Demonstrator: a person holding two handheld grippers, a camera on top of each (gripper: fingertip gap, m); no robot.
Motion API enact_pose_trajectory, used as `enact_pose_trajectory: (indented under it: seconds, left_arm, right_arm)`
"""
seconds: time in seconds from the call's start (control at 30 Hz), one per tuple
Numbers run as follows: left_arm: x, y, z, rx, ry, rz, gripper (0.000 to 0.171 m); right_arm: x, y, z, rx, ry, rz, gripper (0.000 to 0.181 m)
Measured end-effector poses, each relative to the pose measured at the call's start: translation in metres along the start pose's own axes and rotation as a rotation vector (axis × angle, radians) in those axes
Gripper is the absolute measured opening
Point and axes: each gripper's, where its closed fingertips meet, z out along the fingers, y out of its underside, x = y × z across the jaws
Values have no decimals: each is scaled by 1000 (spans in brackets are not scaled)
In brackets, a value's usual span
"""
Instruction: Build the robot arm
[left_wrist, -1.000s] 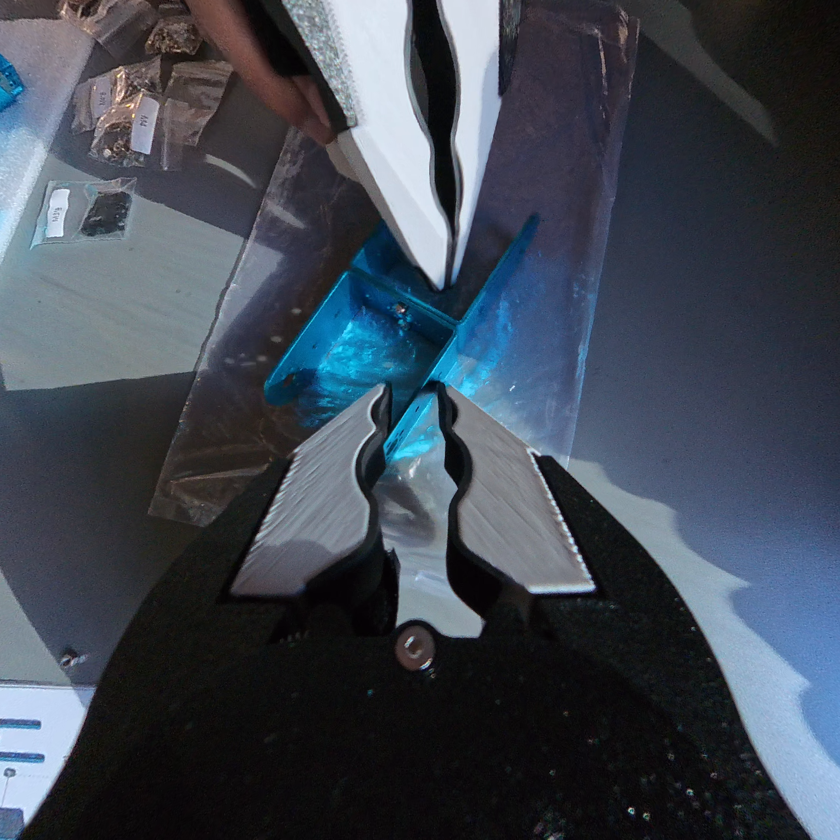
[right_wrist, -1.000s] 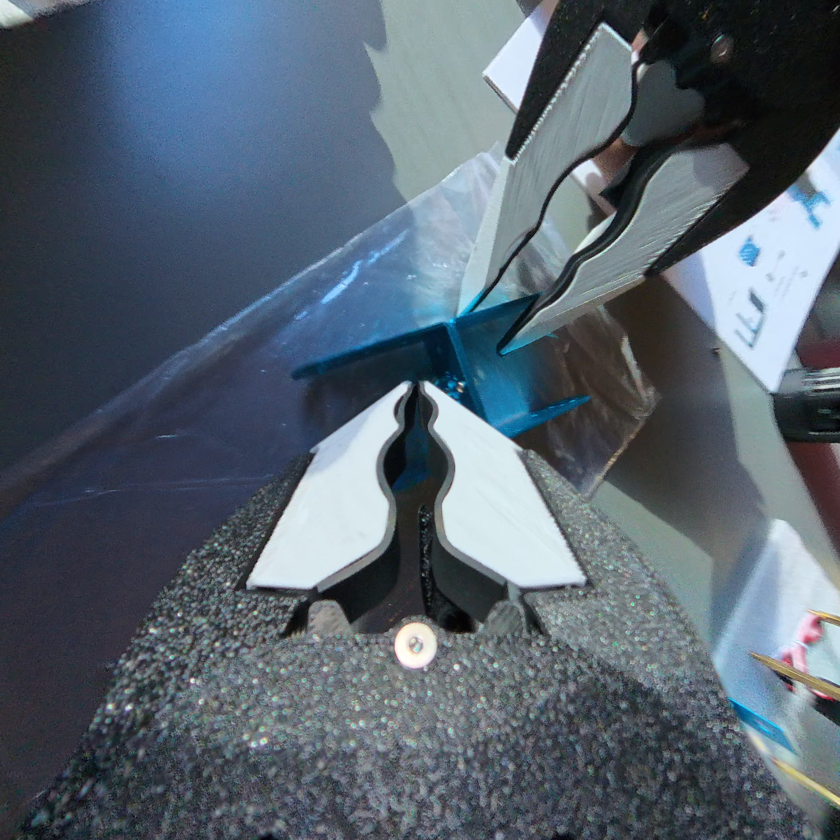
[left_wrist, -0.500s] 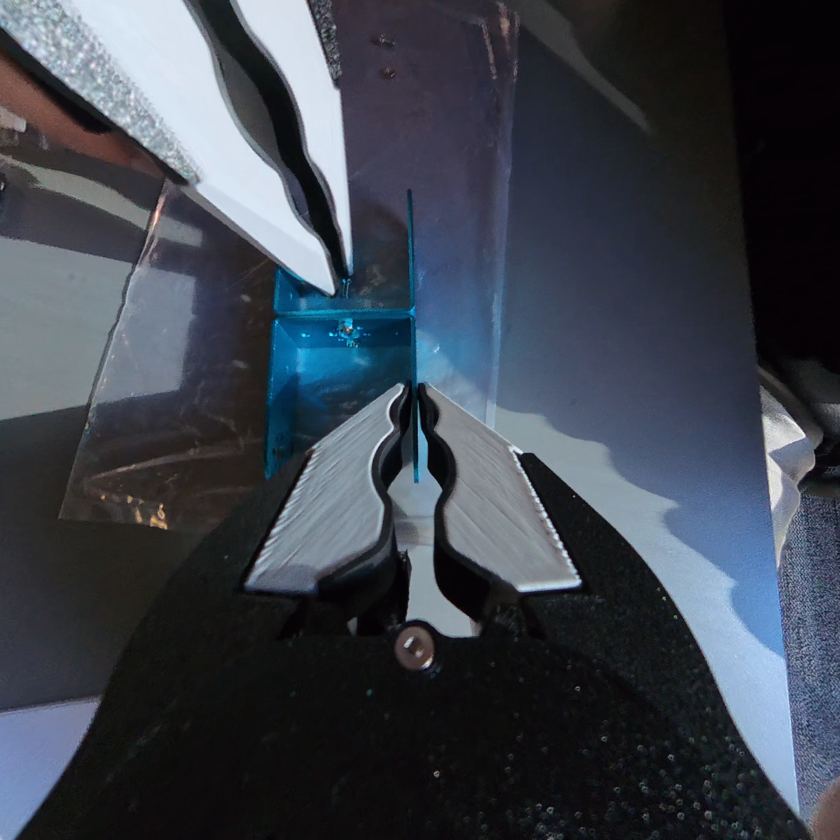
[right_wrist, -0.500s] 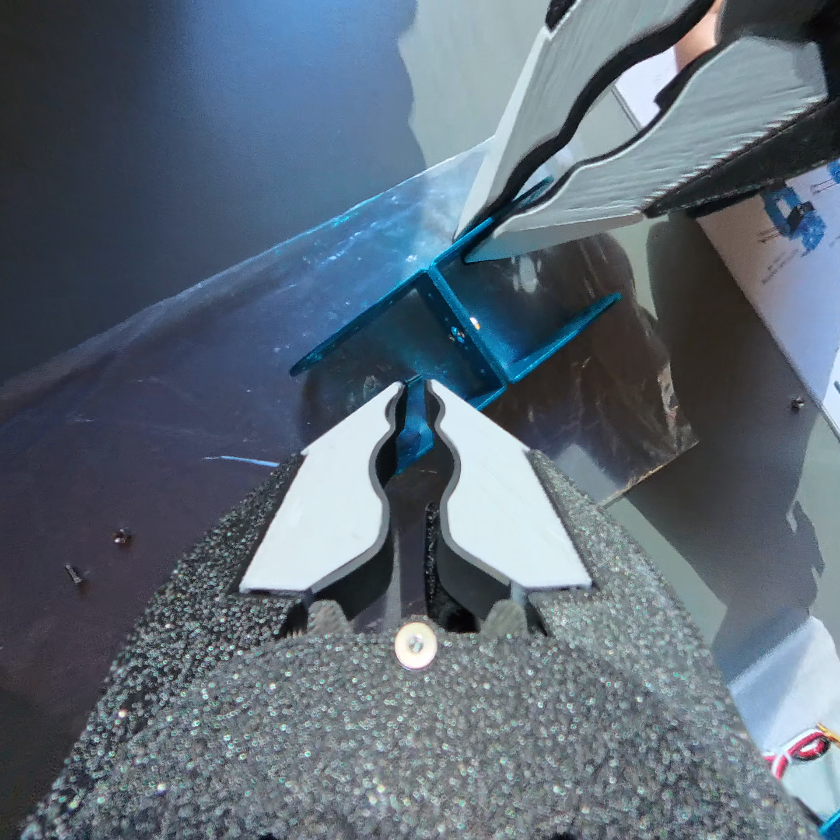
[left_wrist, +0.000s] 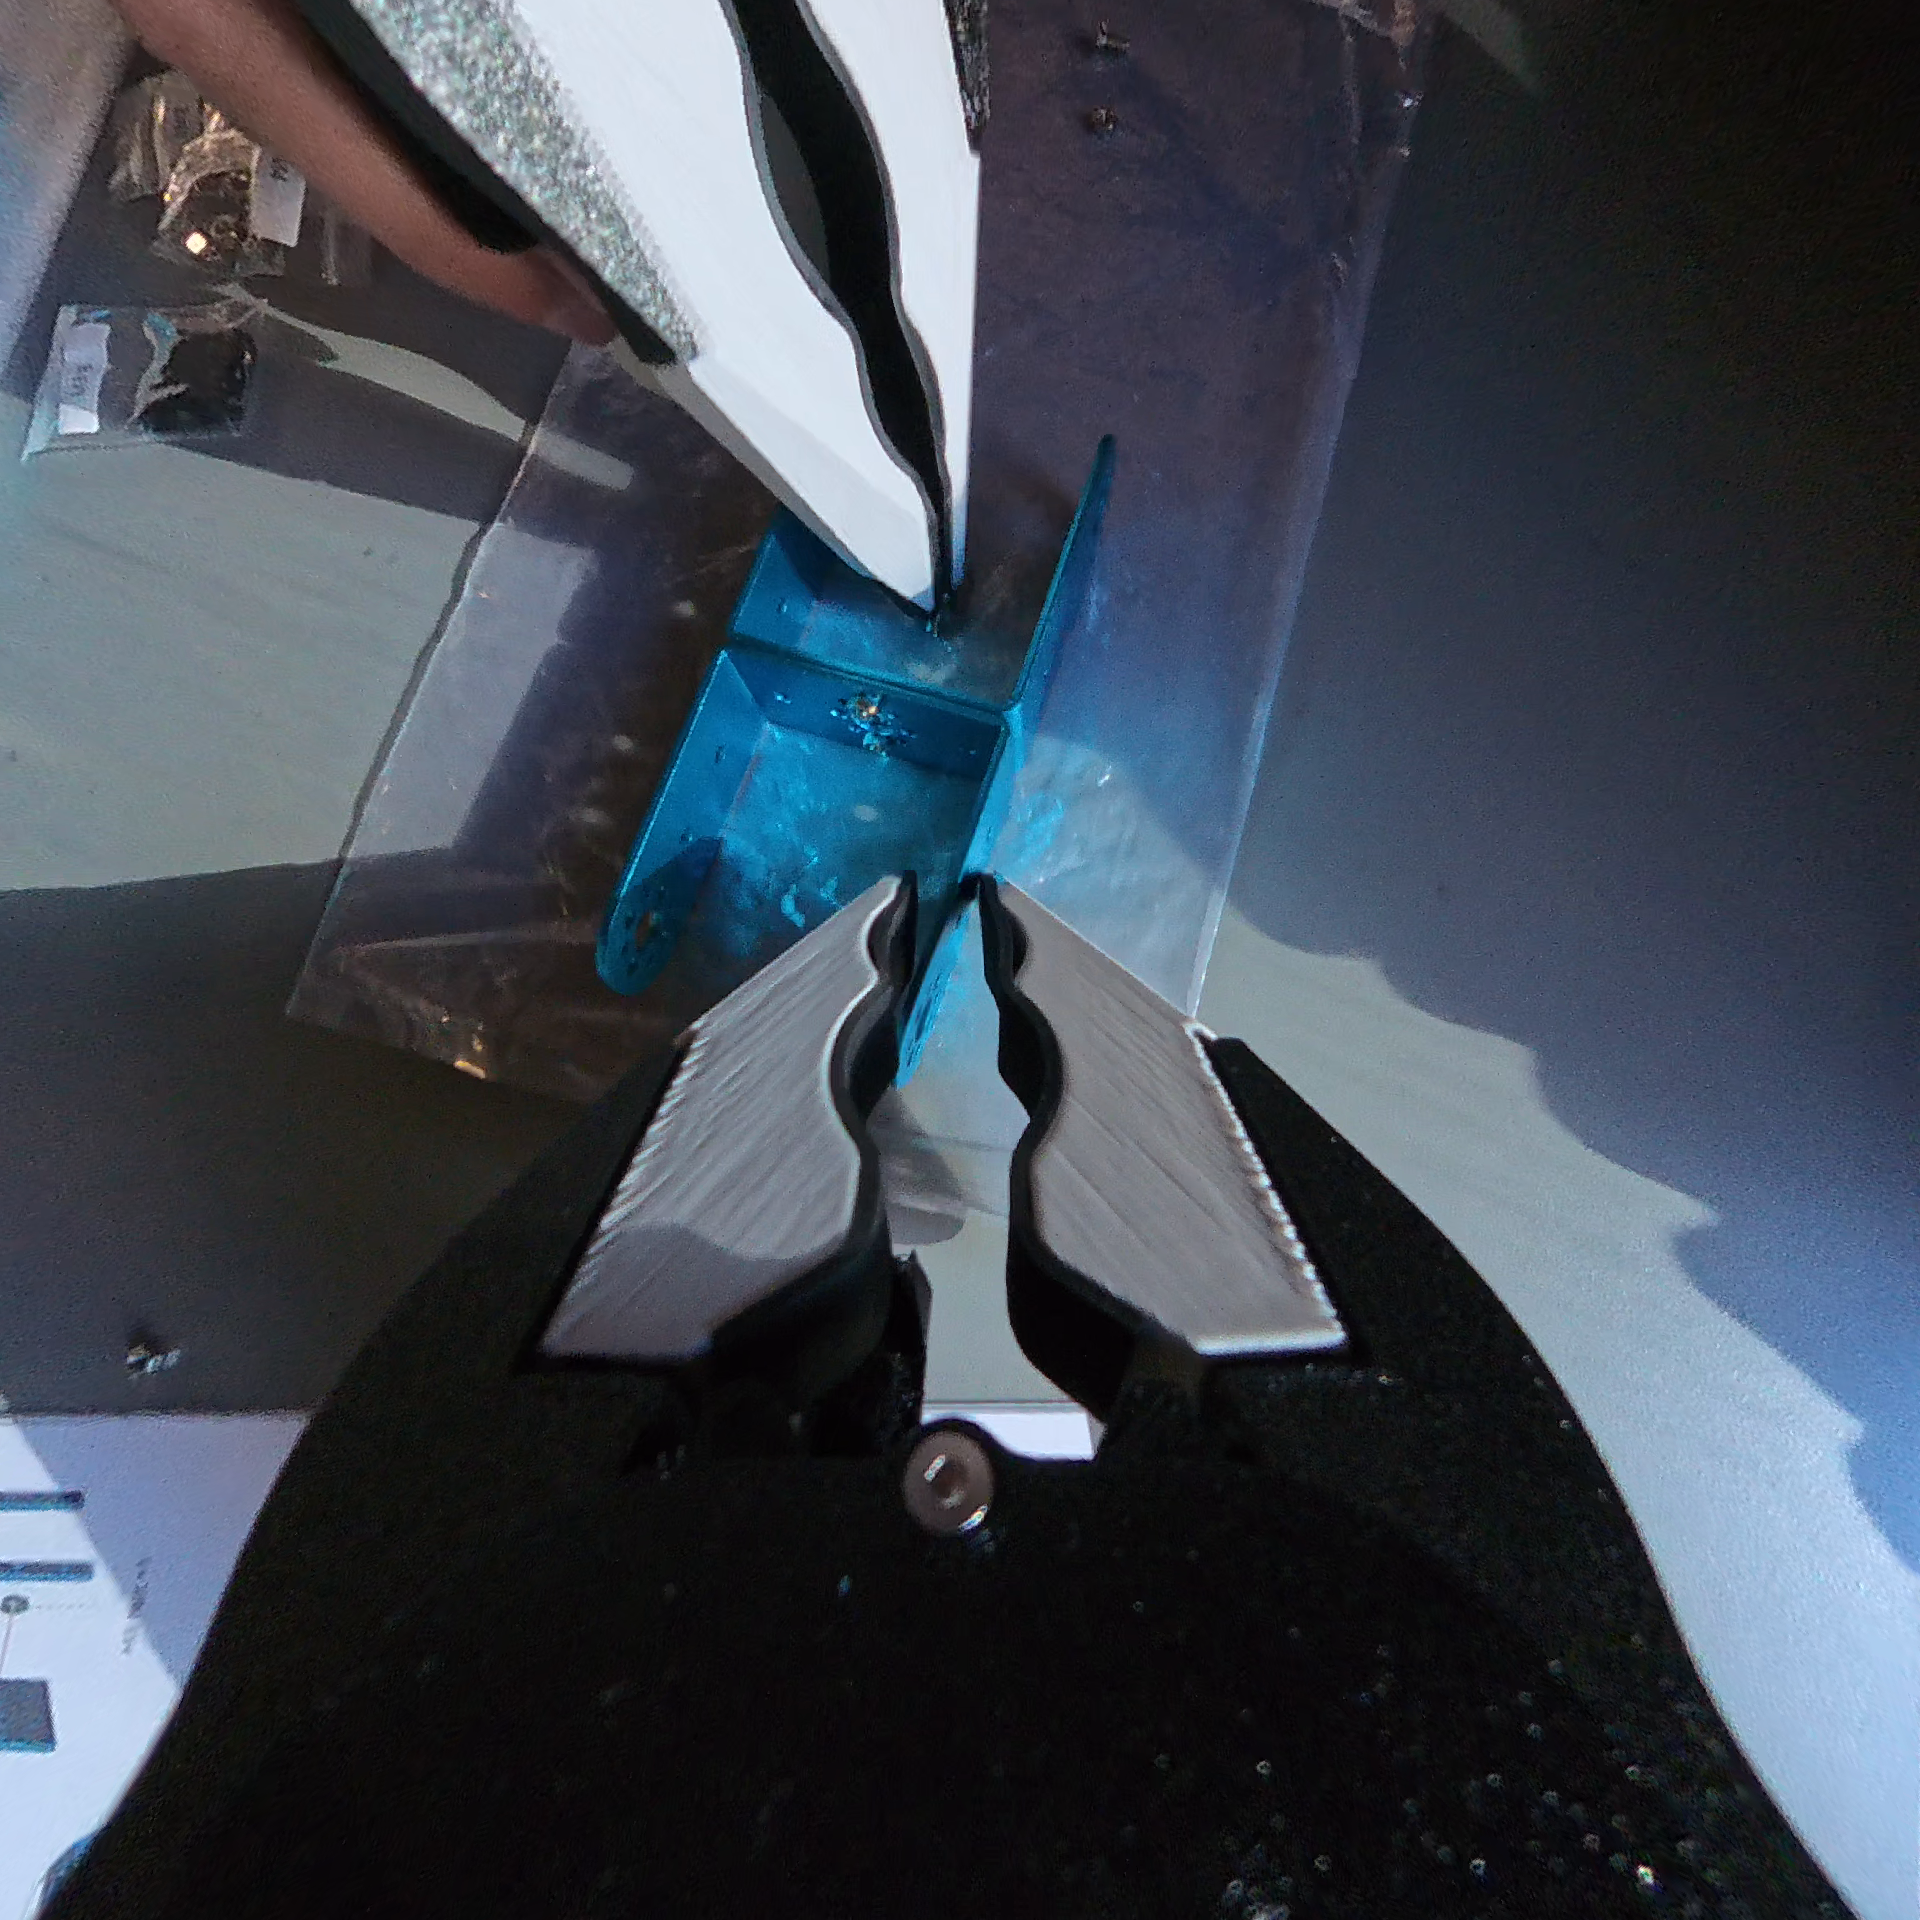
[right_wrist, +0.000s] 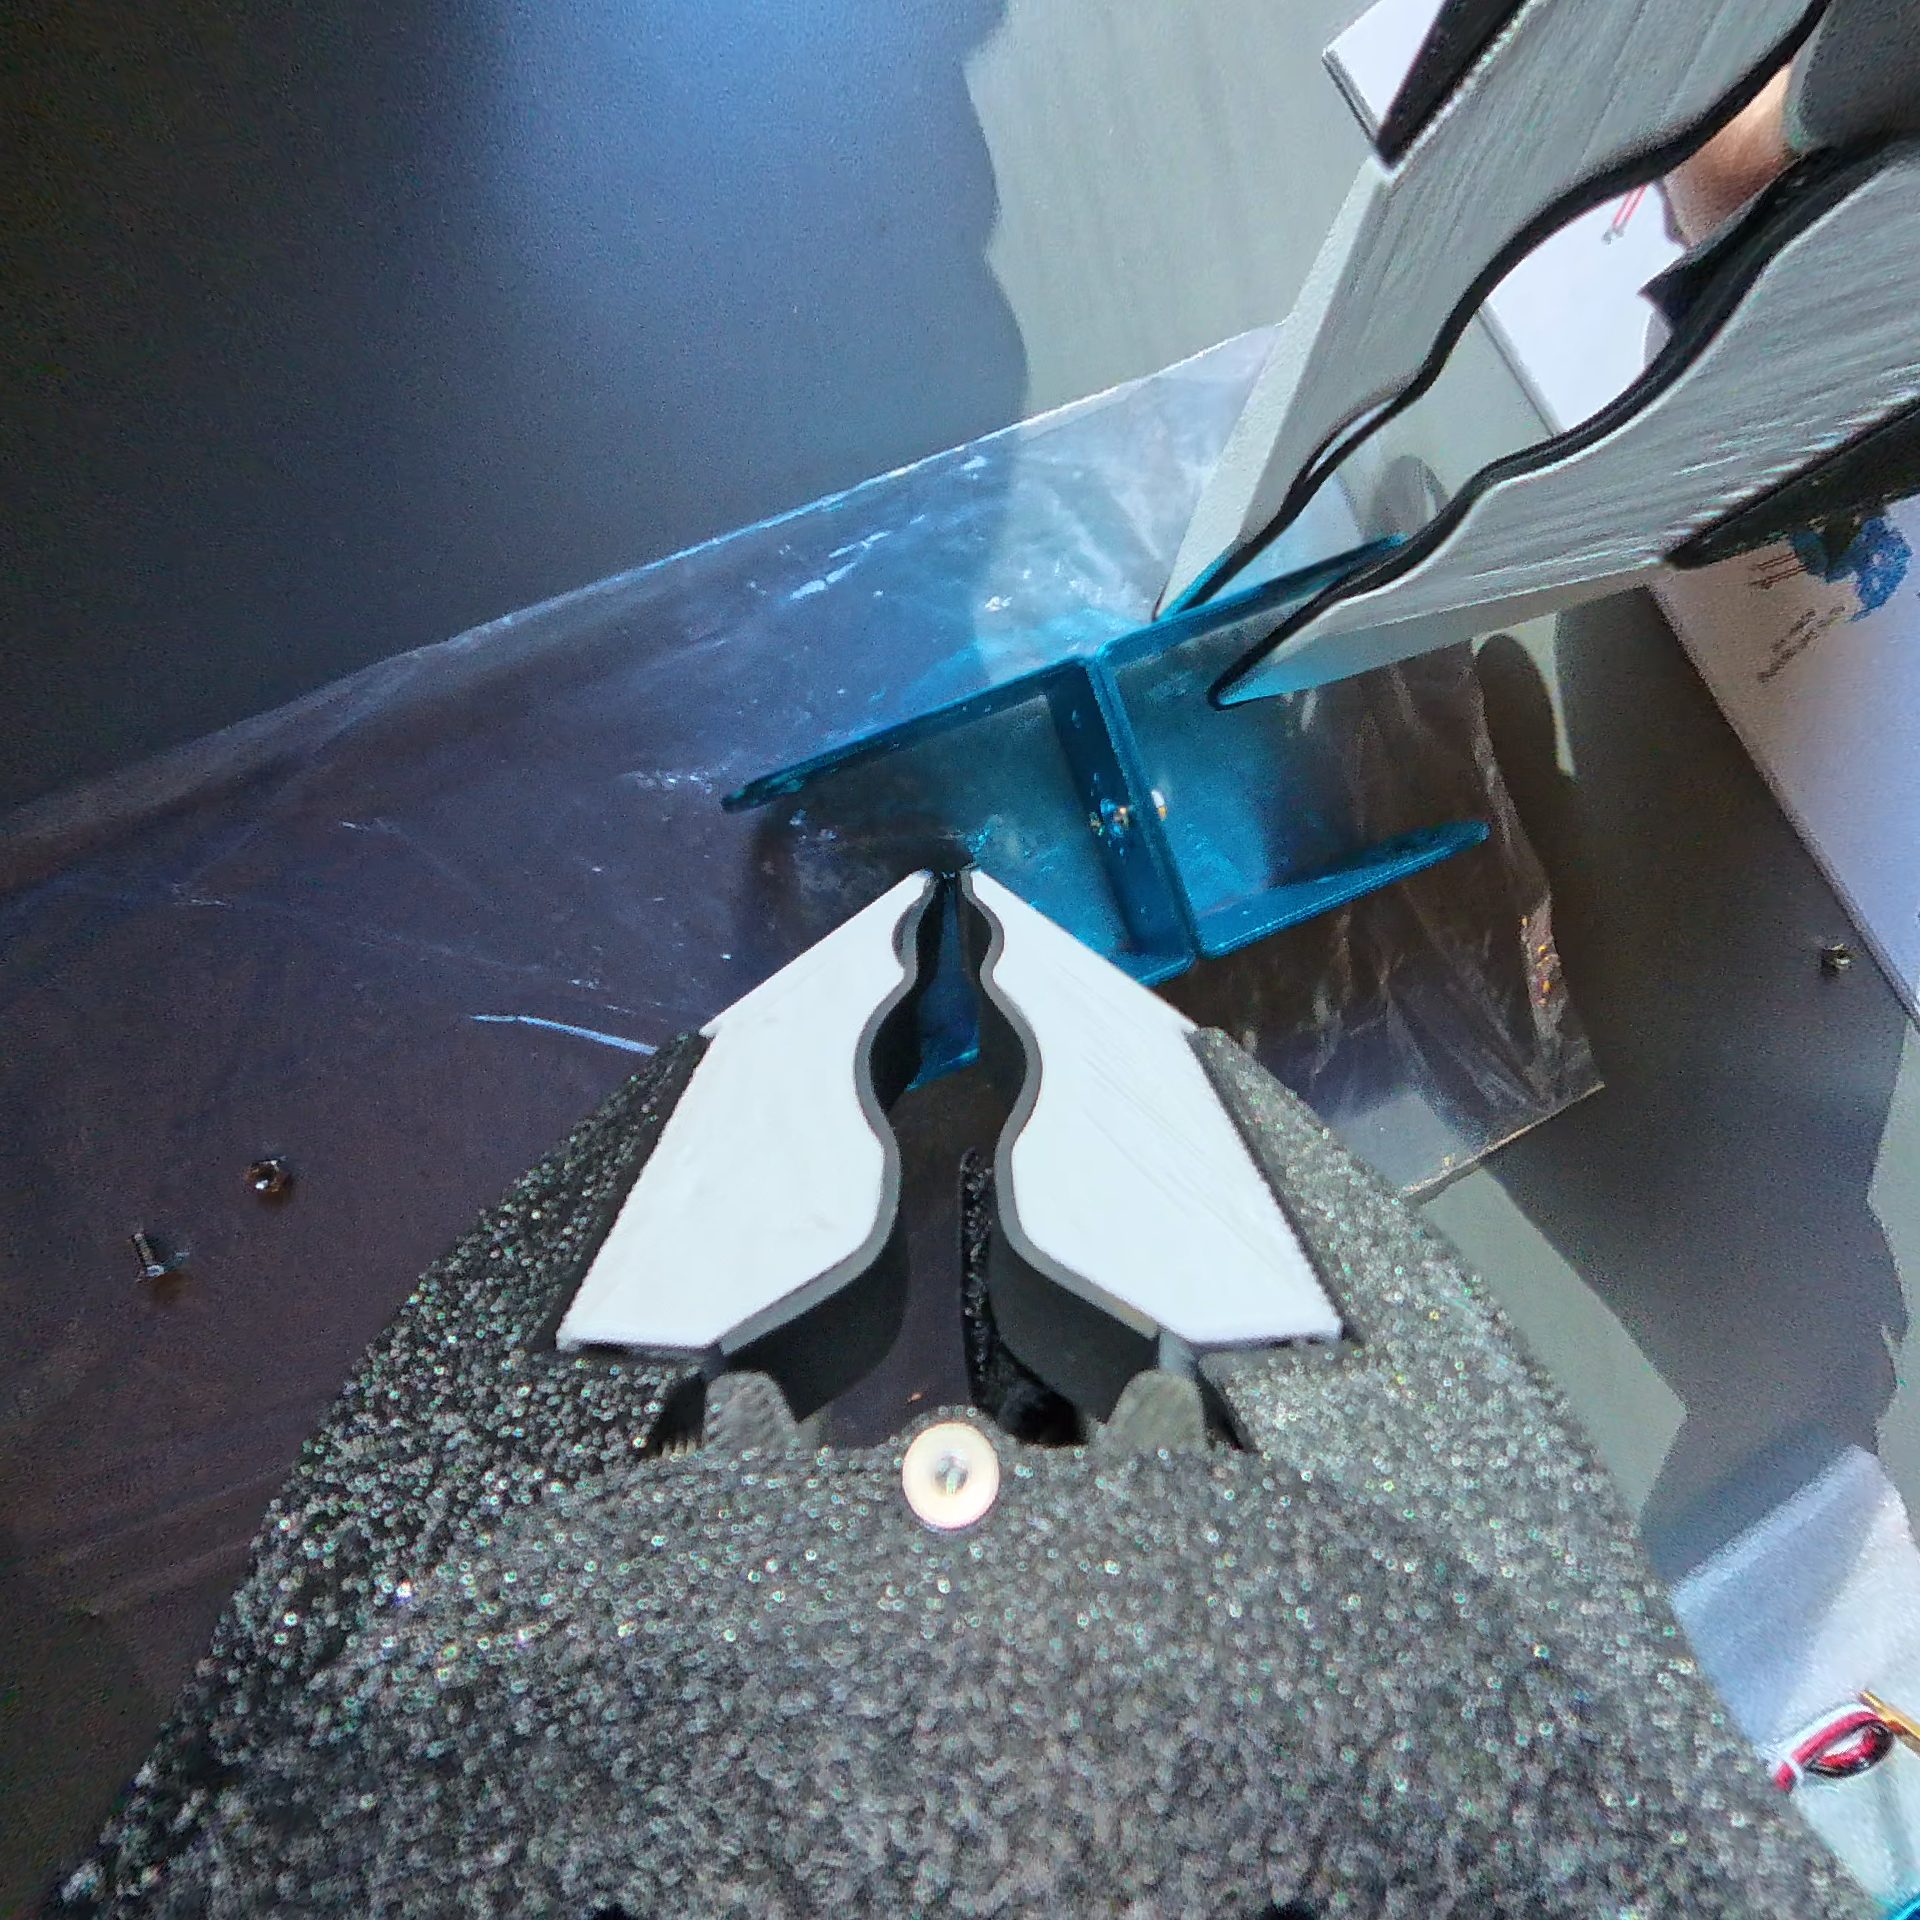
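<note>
Two blue metal U-brackets (left_wrist: 831, 790) are joined back to back by a small screw and stand on a clear plastic sheet (left_wrist: 447, 831). My left gripper (left_wrist: 940, 894) is shut on the near right flange of this blue bracket assembly. My right gripper (left_wrist: 935, 608) reaches in from the top and is shut on a far flange. In the right wrist view, my right gripper (right_wrist: 948, 883) clamps a thin blue flange of the assembly (right_wrist: 1143, 831). My left gripper (right_wrist: 1195, 649) pinches a flange on the opposite side, from the upper right.
Small clear bags of hardware (left_wrist: 197, 208) lie at the far left, and a hand (left_wrist: 416, 229) holds the right gripper. A printed sheet (left_wrist: 62, 1558) lies at the near left with a loose screw (left_wrist: 151, 1356) beside it. A nut (right_wrist: 265, 1174) and a screw (right_wrist: 156, 1252) lie on the dark mat. My right fingertips sit around 6 cm from my left ones.
Both grippers kept hold of the bracket assembly. It has twisted from square-on back to a slant in the left wrist view and has shifted right in the right wrist view.
</note>
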Motion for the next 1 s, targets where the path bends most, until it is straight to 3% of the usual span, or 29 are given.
enact_pose_trajectory:
  seconds: [0.33, 0.57, 1.0]
  left_arm:
    - [6, -3, 3, 13, 22, 12, 3]
    - [11, -3, 2, 28, 68, 2, 1]
    - [14, -3, 3, 30, 123, -16, 1]
  right_arm:
    - [0, -6, 0, 3, 26, -25, 0]
    - [25, -11, -12, 83, 148, -73, 0]
    - [22, -17, 0, 148, 102, -194, 0]
